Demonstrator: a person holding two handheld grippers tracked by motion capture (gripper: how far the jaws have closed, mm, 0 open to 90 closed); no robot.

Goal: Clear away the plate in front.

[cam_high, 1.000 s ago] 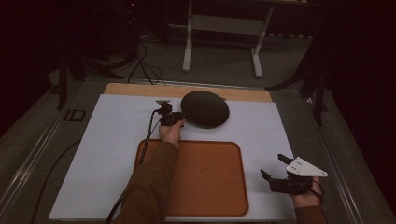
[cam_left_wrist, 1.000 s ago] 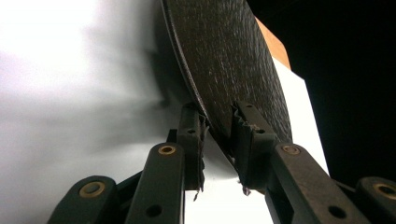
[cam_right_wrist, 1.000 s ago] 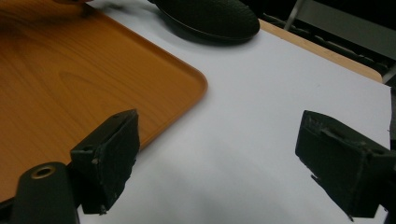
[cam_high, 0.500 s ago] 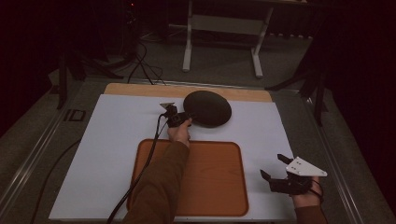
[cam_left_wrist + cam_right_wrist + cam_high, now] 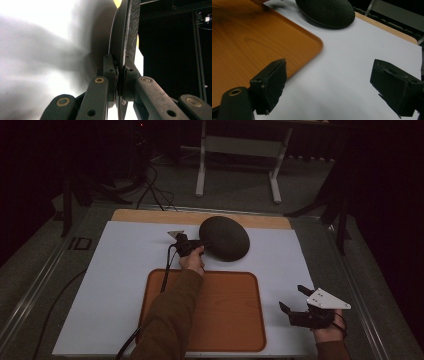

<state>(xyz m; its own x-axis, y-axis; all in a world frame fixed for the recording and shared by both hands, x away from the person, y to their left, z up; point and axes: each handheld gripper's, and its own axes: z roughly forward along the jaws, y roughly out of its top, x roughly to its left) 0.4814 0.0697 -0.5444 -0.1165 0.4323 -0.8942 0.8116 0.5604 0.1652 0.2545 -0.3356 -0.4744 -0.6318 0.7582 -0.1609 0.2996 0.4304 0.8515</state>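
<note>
Since a second ago my left gripper (image 5: 199, 243) has carried the plate (image 5: 224, 238) a little to the right and toward me, and the plate now looks tilted, its far edge lifted off the white sheet (image 5: 125, 265); my right gripper (image 5: 300, 309) has not moved.

The plate is dark, round and rough-textured, and I judge it stiff and fairly heavy for a pinch at one edge, so it will want to swing down and twist. The grain should help against slipping. It could chip if it drops. The rim is the only place to take it, and a hold deeper over the rim would be steadier.

My left gripper is clamped on the plate's rim (image 5: 123, 67), one jaw on each face, with almost no gap between them. The plate stands just ahead of it, and the tray (image 5: 225, 320) lies just behind, beneath my forearm.

My right gripper (image 5: 329, 87) is wide apart and holds nothing, hovering over the sheet with the tray's corner (image 5: 312, 42) beside its left jaw.
</note>
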